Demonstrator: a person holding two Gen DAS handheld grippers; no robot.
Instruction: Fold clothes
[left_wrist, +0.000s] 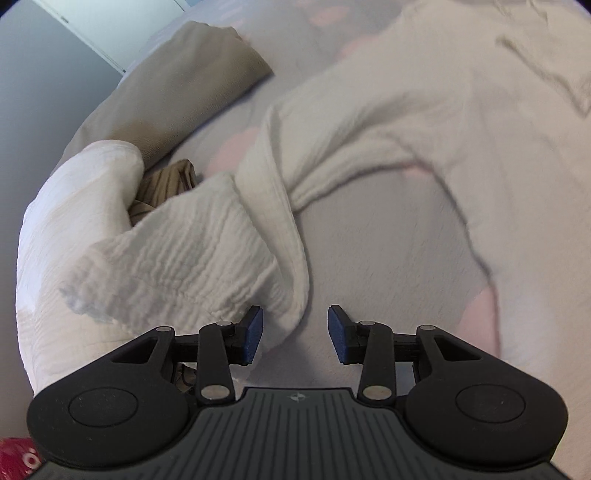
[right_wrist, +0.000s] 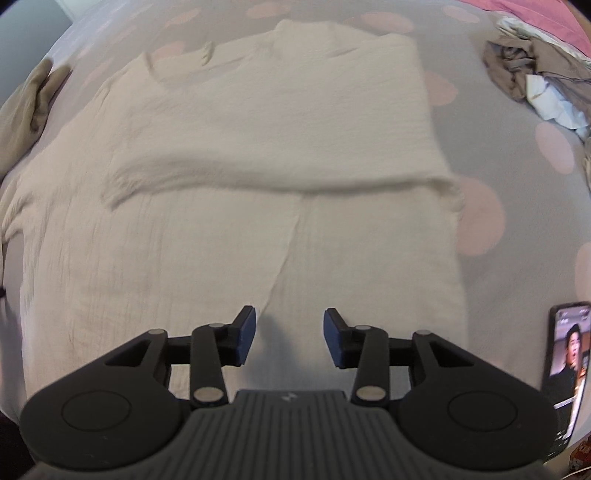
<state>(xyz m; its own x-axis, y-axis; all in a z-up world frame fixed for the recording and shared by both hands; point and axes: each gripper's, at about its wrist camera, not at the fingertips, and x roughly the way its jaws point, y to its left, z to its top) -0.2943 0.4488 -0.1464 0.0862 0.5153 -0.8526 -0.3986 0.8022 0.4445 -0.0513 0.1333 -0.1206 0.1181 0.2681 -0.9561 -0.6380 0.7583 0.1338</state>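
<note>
Two grippers: both over one bed, each pointing steeply down.
Bedsheet (right_wrist: 476, 221): grey with pale pink dots, under everything in both views.
Cream garment (right_wrist: 258, 155): crinkled weave, spread flat ahead of the right gripper; upper part folded across, forming a horizontal edge beyond the fingertips; a seam runs down toward the jaws.
Sleeve (left_wrist: 288, 206): same cream fabric, bunched and twisted, trailing from the garment body at upper right down to a point just ahead and left of the left gripper.
White cloth heap (left_wrist: 85, 229): left of the left gripper, touching the sleeve end.
Tan fabric (left_wrist: 177, 92): far ahead-left of the left gripper; a darker brown piece is tucked behind the white heap.
Clothes pile (right_wrist: 535, 74): far ahead-right of the right gripper, beige and white, crumpled.
Phone (right_wrist: 565, 362): just right of the right gripper, screen lit.
Left gripper (left_wrist: 295, 334): jaws apart, nothing between; left pad close beside sleeve fold, contact unclear.
Right gripper (right_wrist: 289, 338): jaws apart, empty, above the garment's lower panel.
</note>
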